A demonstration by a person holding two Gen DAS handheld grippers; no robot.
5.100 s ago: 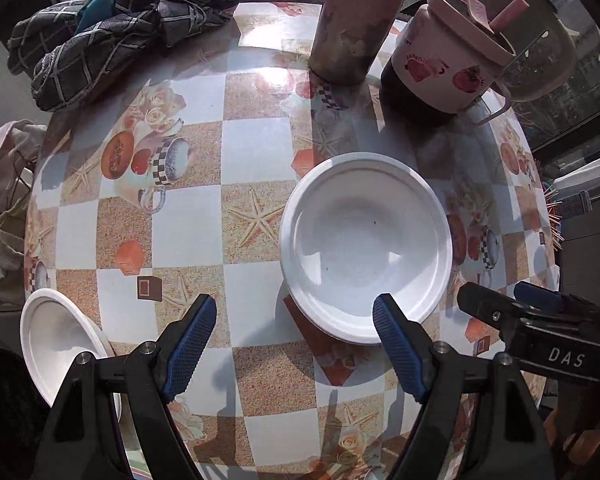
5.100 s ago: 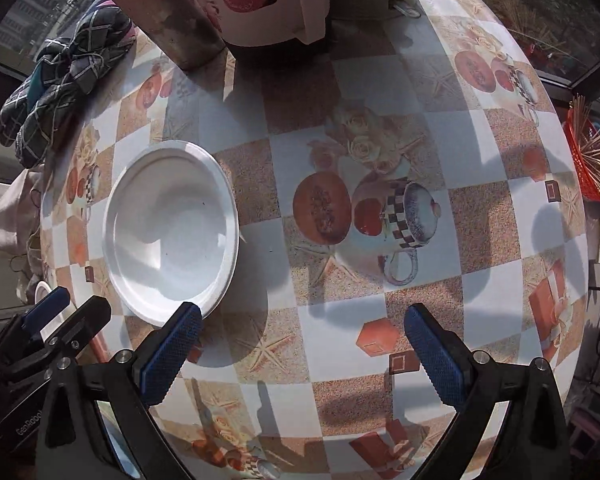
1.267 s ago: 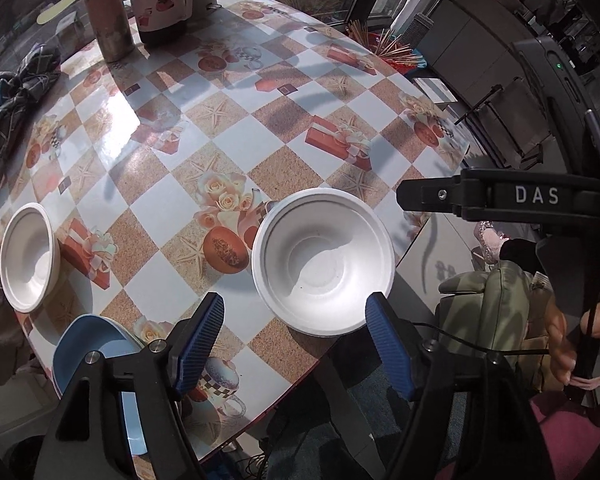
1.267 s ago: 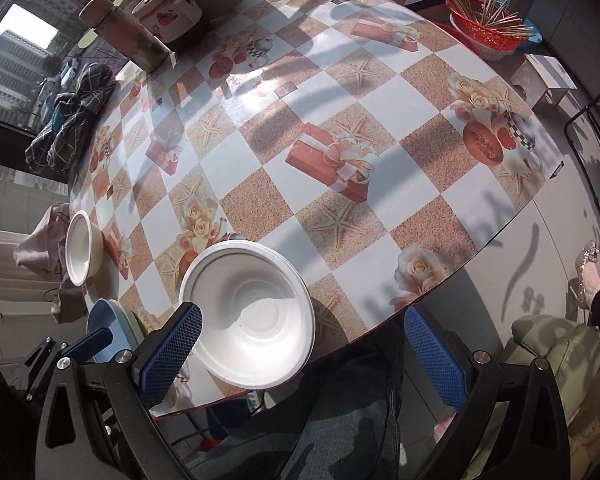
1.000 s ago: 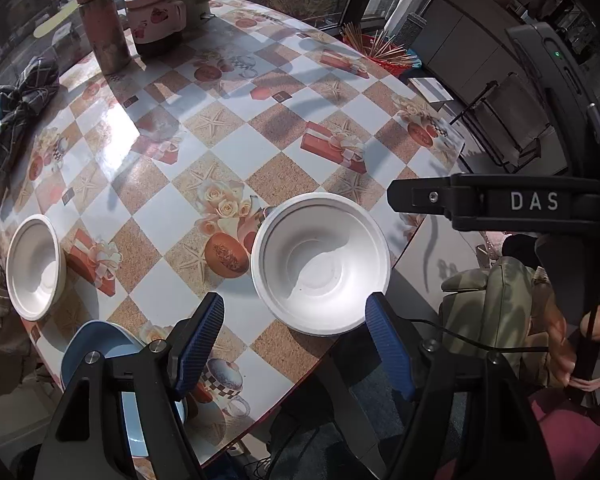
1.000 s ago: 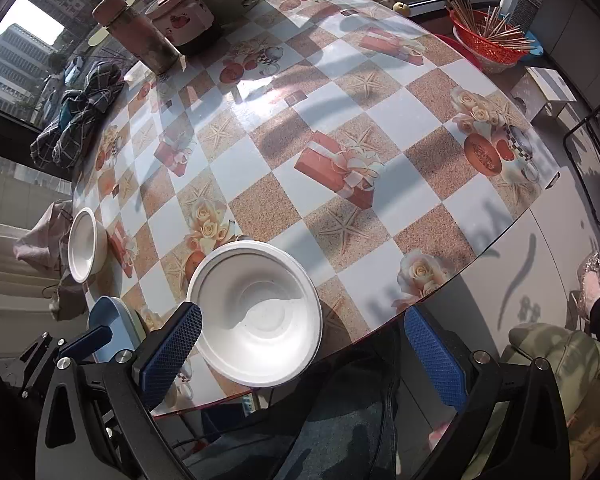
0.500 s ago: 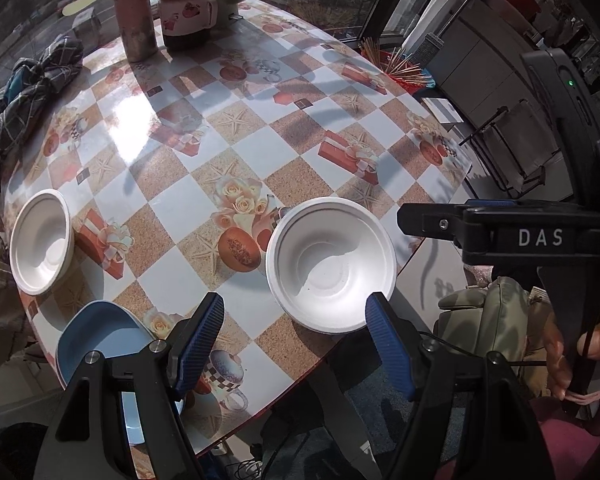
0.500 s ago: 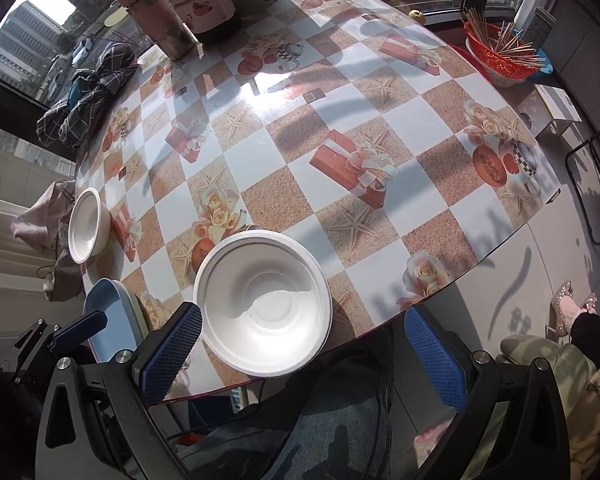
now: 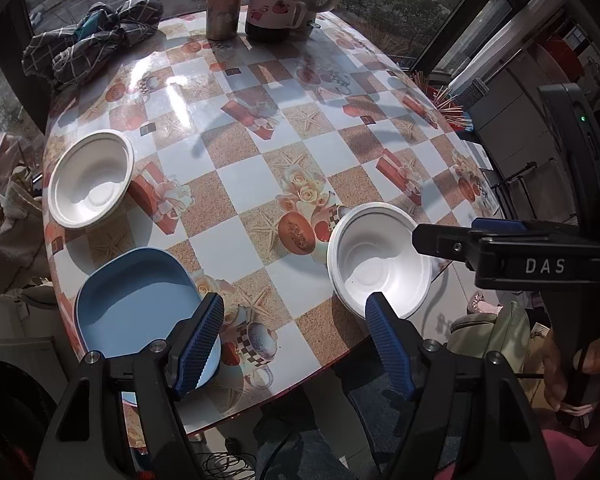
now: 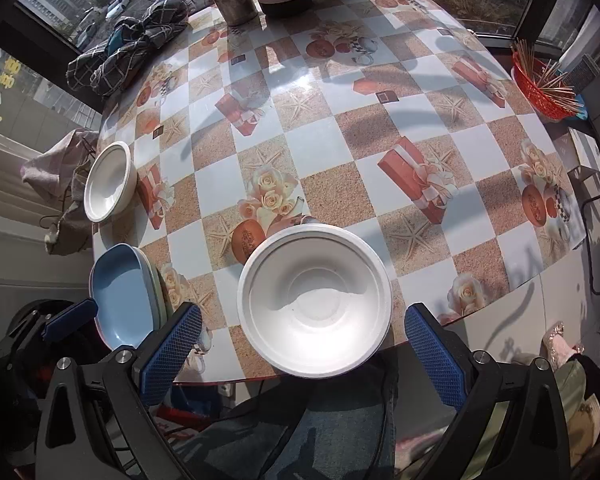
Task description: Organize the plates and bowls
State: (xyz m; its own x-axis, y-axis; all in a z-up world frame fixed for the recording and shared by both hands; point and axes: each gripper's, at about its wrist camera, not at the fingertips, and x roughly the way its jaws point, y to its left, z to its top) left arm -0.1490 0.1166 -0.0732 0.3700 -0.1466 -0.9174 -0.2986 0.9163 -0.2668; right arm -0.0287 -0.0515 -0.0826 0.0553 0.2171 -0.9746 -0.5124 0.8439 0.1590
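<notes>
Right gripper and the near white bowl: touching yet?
Apart. The right wrist view shows the right gripper with its jaws wide open, tablecloth and floor visible between each one and the near white bowl.

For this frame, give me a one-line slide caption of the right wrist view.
Open right gripper hovers over a large white bowl at the table edge; small white bowl and blue plate sit left.

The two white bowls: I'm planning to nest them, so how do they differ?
The near white bowl hangs partly over the table edge; the far white bowl sits by the left edge, beyond the blue plate. The near one lies between the open right gripper's fingers; nothing brackets the far one. Both are plain white, upright and empty.
</notes>
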